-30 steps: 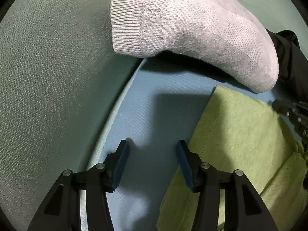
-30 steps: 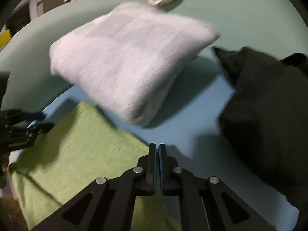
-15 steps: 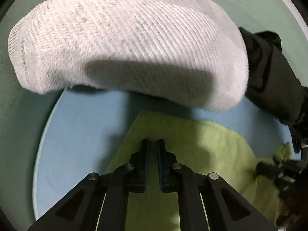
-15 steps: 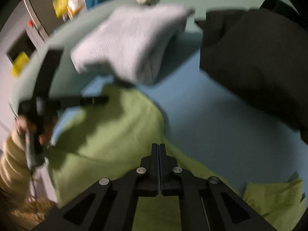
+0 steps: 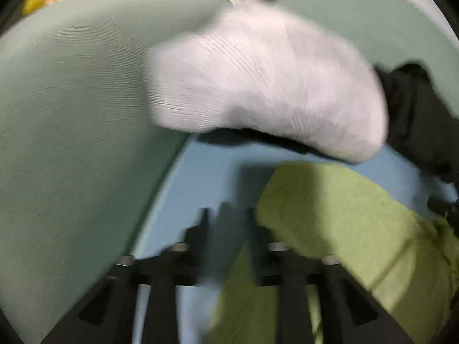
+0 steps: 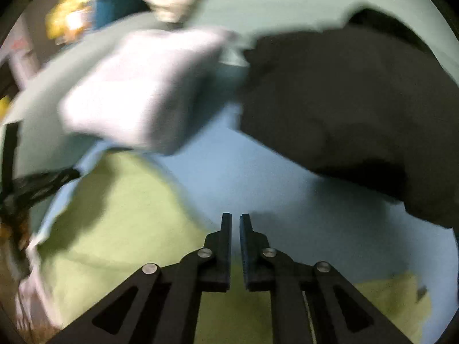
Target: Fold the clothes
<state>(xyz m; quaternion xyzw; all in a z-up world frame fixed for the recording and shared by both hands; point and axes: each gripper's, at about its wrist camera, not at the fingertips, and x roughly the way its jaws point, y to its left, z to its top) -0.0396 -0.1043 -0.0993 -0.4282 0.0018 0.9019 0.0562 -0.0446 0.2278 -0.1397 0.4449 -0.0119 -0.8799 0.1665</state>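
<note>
Both grippers released, backing off | left gripper (image 5: 226, 215) and right gripper (image 6: 235, 220) jaws opening, empty | next: regrip the flat green knit cloth (image 5: 344, 215) at its edge, fold squarely.

Right gripper (image 6: 235, 223) opening (nothing between) above green cloth (image 6: 129, 223).

- Both views are pretty dim and heavily motion-smeared, nothing really crisp.
- Left wrist view: the white folded cloth (image 5: 266, 86) is streaked, and the left gripper (image 5: 226, 223) fingers are ghosted at bottom center.
- A hard dark shadow sits under that cloth, so the light comes from above.
- Right wrist view: the right gripper (image 6: 235, 223) stays sharp; the upper left is smeared.
- Fisheye bending with black corners.
</note>
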